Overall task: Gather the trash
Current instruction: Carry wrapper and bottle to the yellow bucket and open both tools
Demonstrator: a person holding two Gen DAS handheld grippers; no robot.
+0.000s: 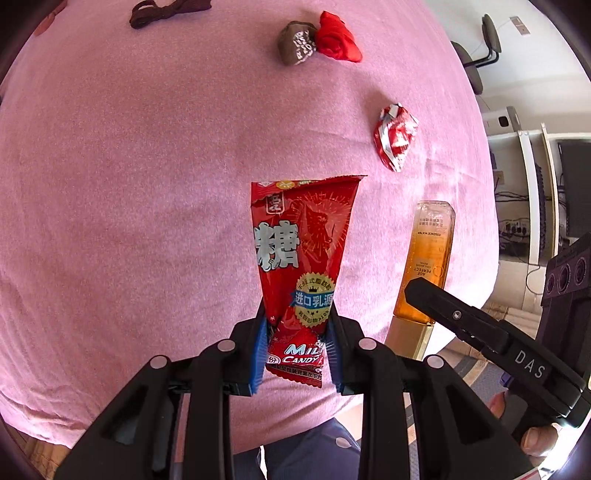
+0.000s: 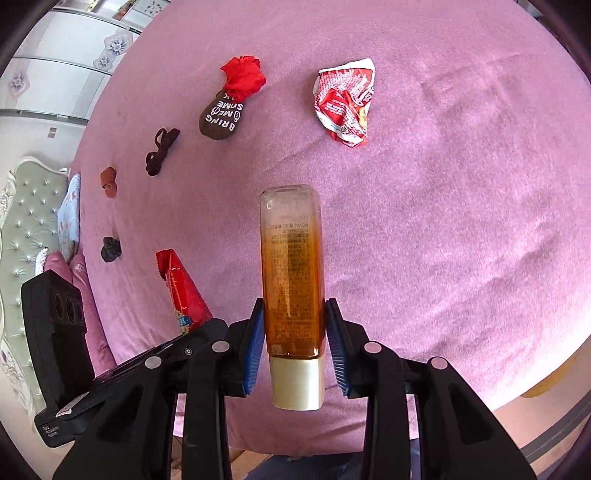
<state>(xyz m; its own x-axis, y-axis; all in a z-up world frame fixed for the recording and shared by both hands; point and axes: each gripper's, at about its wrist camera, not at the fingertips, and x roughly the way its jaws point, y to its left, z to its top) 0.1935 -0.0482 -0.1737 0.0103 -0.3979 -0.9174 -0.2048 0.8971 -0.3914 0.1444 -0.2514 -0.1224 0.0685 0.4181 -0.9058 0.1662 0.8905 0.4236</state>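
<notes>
Left wrist view: the left claw (image 1: 295, 345) is clamped on the lower part of a red milk-candy wrapper (image 1: 301, 251), which stands up between the blue pads above the pink bed cover (image 1: 129, 184); a crumpled red-and-white wrapper (image 1: 395, 136) lies on the cover further off to the right; a brown sock with white lettering (image 1: 297, 42) lies at the far side, touching a red cloth (image 1: 338, 37); a dark lace (image 1: 166, 11) lies near the top edge; the amber bottle (image 1: 428, 254) shows at right, partly behind the right claw's black finger. Right wrist view: the right claw (image 2: 294, 345) is clamped on the amber bottle (image 2: 293, 273) just above its cream cap (image 2: 297, 384), cap end nearest the camera; the candy wrapper (image 2: 183, 291) appears at left, held in the left claw; the crumpled wrapper (image 2: 345, 103) lies on the cover (image 2: 461, 221) beyond; the sock (image 2: 221, 116) and red cloth (image 2: 243, 75) lie touching; the lace (image 2: 160, 151) and two small dark bundles lie well to the left.
</notes>
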